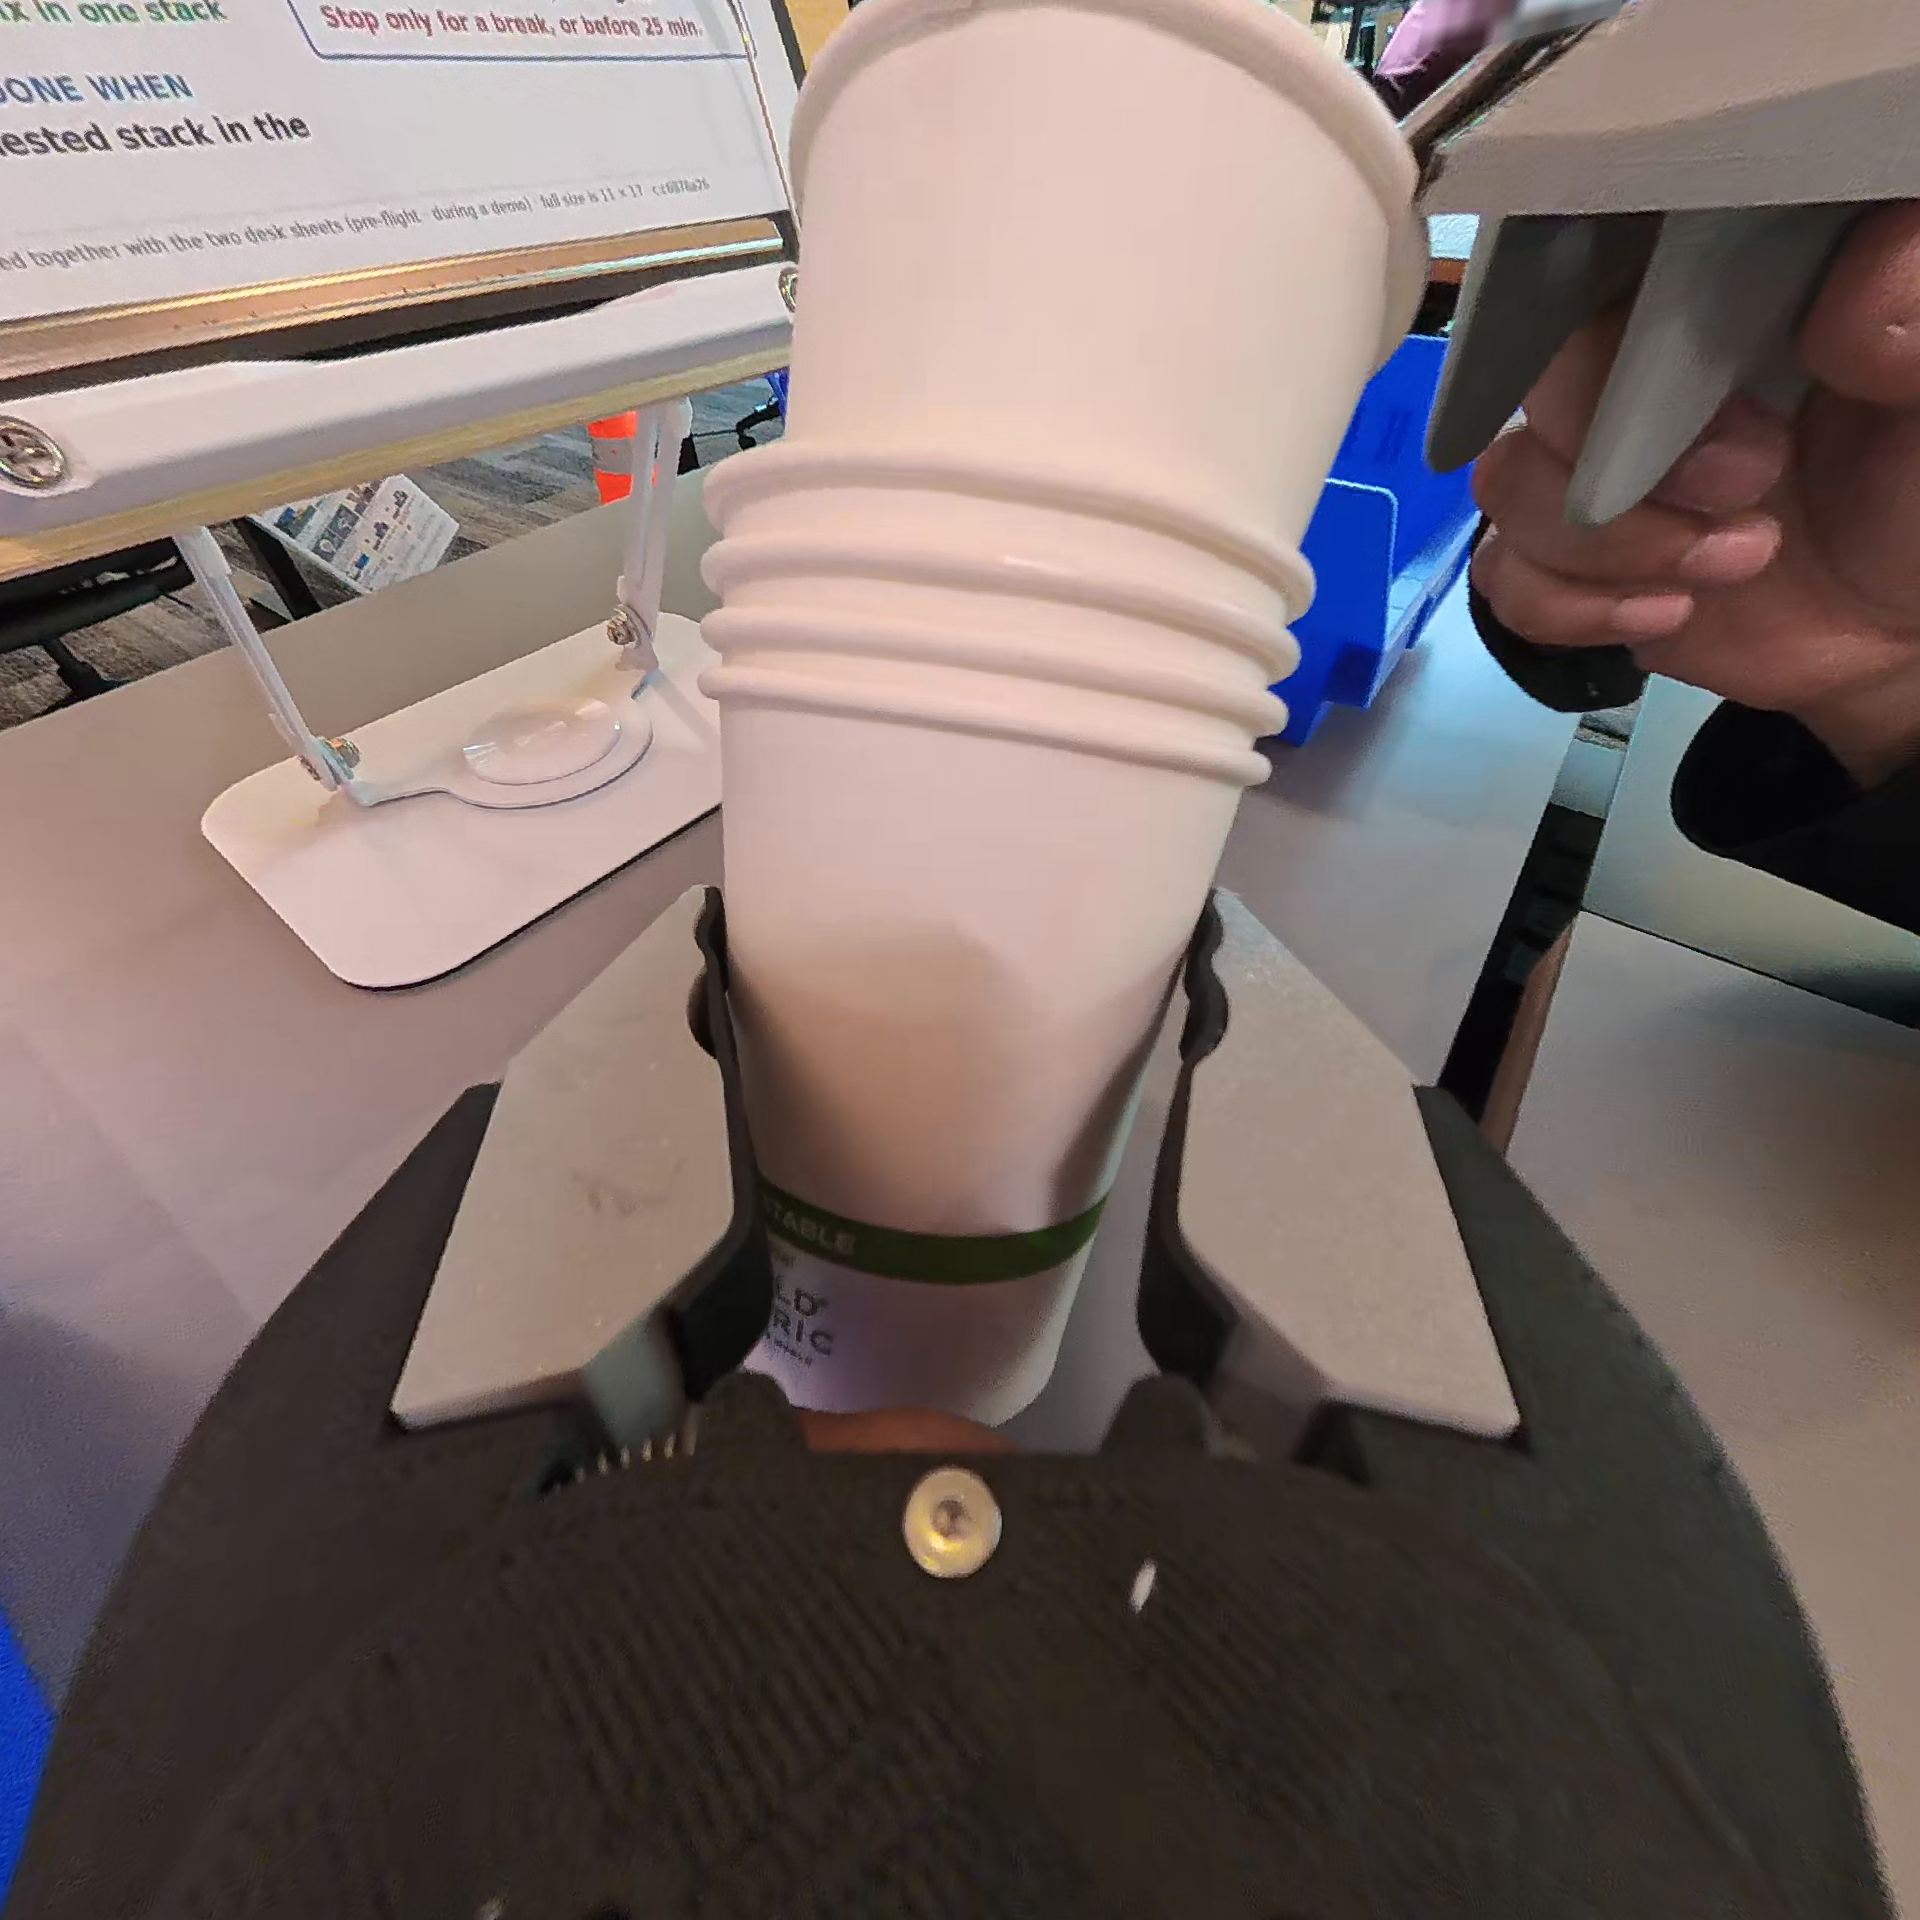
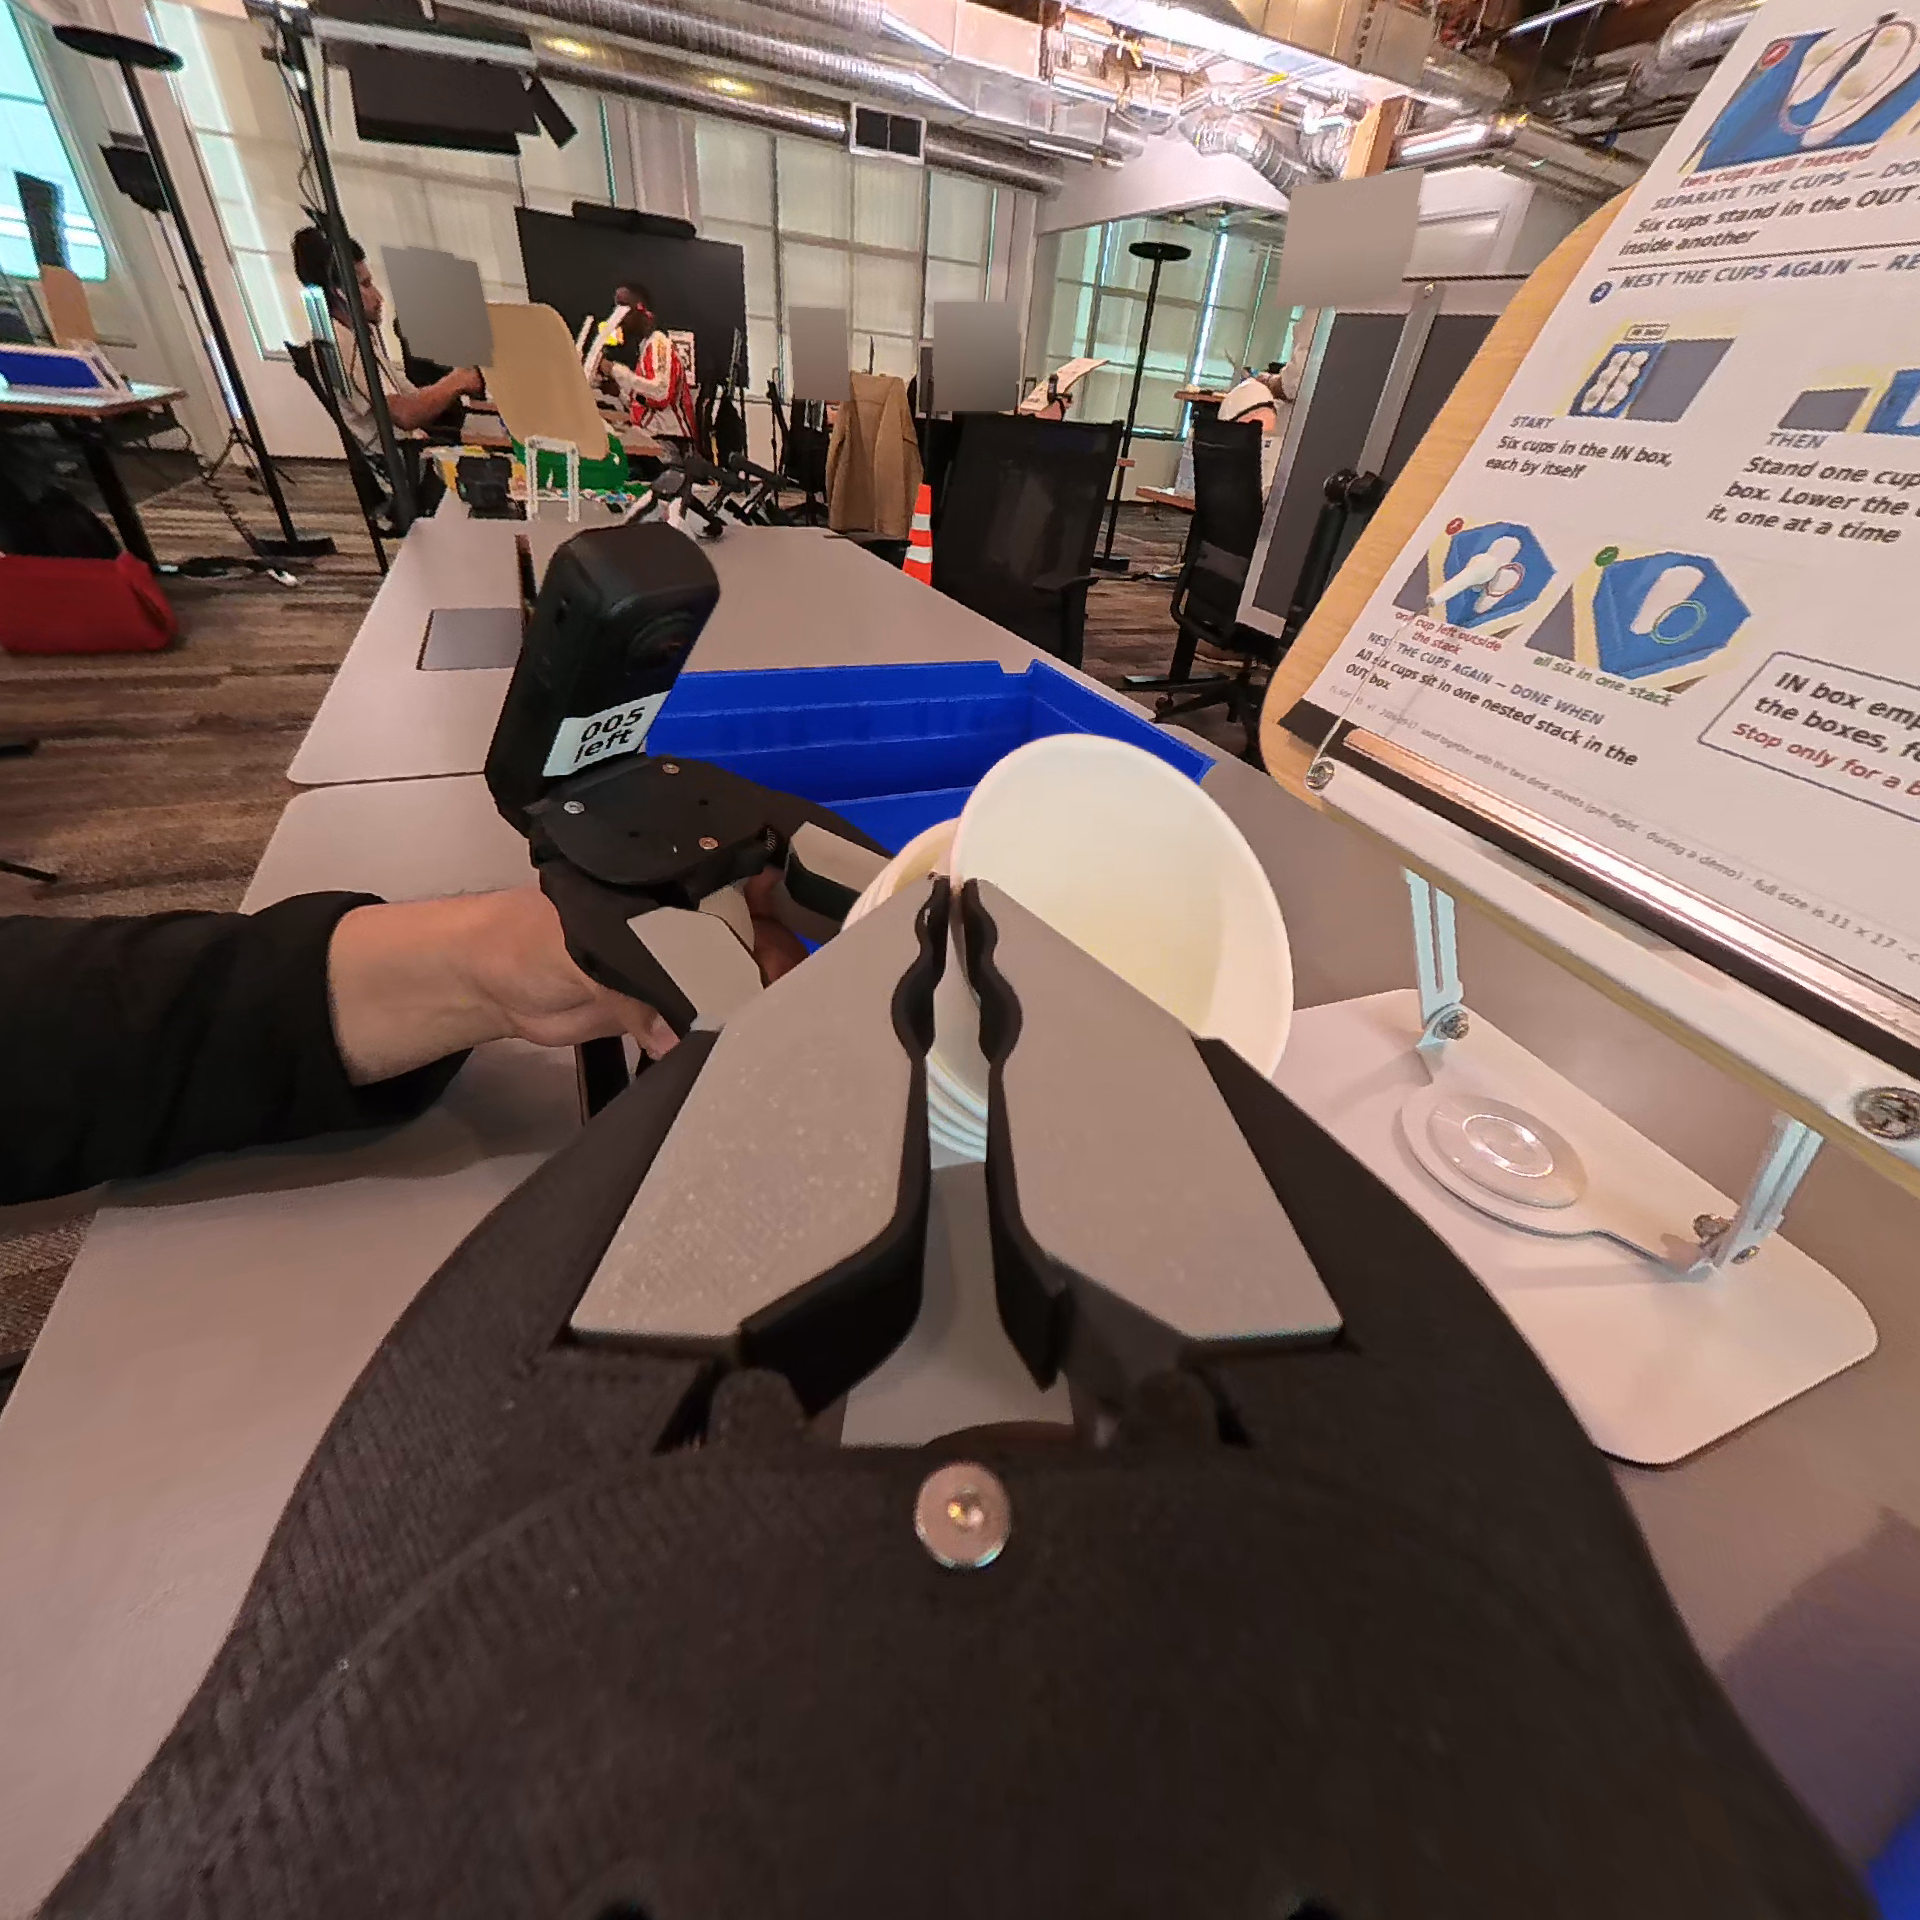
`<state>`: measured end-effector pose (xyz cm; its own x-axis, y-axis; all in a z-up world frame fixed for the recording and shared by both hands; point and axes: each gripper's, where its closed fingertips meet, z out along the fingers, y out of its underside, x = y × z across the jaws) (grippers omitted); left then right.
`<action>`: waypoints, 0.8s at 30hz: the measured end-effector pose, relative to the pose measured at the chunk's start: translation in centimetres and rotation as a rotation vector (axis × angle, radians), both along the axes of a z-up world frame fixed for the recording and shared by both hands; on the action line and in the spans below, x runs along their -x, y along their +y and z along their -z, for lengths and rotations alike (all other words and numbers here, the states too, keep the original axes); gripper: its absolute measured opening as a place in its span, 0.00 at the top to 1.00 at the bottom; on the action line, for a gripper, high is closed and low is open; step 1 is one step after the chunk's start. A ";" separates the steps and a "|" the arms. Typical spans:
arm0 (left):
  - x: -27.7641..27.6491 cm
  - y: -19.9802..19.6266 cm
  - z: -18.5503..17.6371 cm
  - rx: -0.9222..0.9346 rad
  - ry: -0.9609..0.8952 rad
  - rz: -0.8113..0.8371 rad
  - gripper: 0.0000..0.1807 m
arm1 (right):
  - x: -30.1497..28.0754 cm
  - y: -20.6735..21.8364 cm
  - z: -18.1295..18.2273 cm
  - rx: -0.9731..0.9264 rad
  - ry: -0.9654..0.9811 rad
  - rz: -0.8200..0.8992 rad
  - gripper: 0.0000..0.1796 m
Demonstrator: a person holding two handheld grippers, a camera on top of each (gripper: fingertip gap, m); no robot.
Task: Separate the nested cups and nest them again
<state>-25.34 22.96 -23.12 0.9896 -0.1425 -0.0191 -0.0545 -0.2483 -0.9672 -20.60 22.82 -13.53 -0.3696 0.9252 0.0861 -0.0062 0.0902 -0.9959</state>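
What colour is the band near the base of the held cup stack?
Green, on the white cup stack; clearest in the left wrist view.

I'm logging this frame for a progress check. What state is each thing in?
Cup stack: held off the table, tilted, still nested.
Top cup: partly pulled out, rim pinched.
Left gripper: shut on the cup stack near its base.
Right gripper: shut on the top cup's rim.
Blue bin: open, on the table; contents hidden.
Instruction board: propped up on its stand.
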 end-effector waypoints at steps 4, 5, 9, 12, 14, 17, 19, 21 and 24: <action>0.1 -0.1 -0.1 0.000 0.006 -0.002 0.52 | -0.2 0.1 0.1 0.021 -0.014 -0.027 1.00; 0.1 -0.1 0.0 0.003 0.011 -0.005 0.52 | -0.2 0.1 0.2 0.022 -0.016 -0.028 1.00; 0.1 0.0 0.1 0.006 0.017 -0.008 0.52 | -0.2 0.4 0.3 0.029 -0.021 -0.029 1.00; 0.0 0.0 0.2 0.013 0.019 -0.005 0.52 | -0.3 0.3 0.3 0.054 -0.026 -0.045 1.00; -0.1 -0.1 0.3 0.021 0.027 0.001 0.52 | -0.2 0.4 0.4 0.047 -0.026 -0.039 1.00; -0.1 0.0 0.3 0.017 0.034 0.001 0.52 | -0.2 0.2 0.4 0.043 -0.025 -0.042 1.00; -0.2 0.0 0.3 0.019 0.024 0.005 0.52 | -0.2 0.2 0.4 0.043 -0.025 -0.045 1.00; -0.1 0.0 0.4 0.023 0.021 0.004 0.53 | -0.2 0.1 0.5 0.041 -0.027 -0.044 1.00; -0.3 0.0 0.5 0.031 0.028 0.011 0.53 | -0.2 0.2 0.5 0.035 -0.028 -0.039 1.00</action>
<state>-25.05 22.92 -23.65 0.9871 -0.1544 -0.0421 -0.0842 -0.2772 -0.9571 -20.42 22.98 -14.04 -0.4076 0.9121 0.0436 0.0184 0.0559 -0.9983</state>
